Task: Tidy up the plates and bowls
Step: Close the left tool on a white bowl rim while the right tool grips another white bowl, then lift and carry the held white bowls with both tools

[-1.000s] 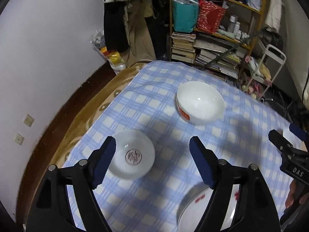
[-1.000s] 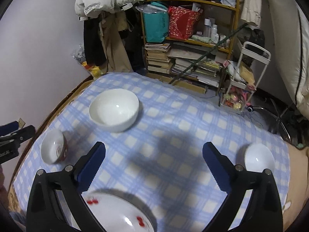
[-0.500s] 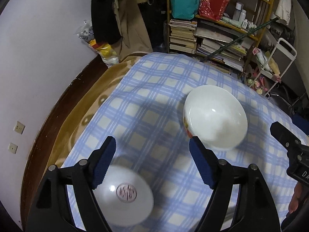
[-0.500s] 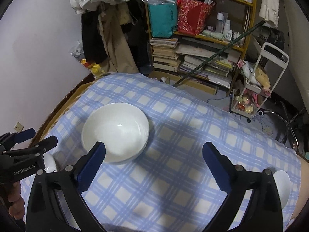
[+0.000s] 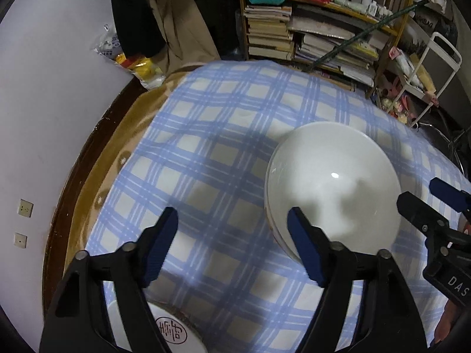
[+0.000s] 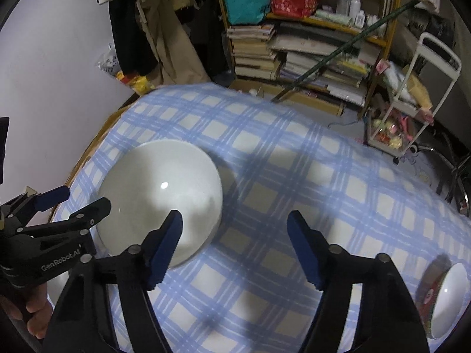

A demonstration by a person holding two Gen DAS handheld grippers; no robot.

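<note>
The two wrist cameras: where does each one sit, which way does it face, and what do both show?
Left wrist: on the left gripper, facing down at the checked tablecloth; own fingers show, open and empty; right gripper at the right edge.
Right wrist: on the right gripper, facing down likewise; own open fingers, plus the left gripper and a hand.
Shared: the large white bowl, tablecloth, bookshelf.

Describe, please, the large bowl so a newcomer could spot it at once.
Find the blue-and-white checked tablecloth in front of the crowded bookshelf. The large white bowl sits on it between both grippers. It is much the widest dish, plain white inside, unlike the small bowl with the red stamp.
</note>
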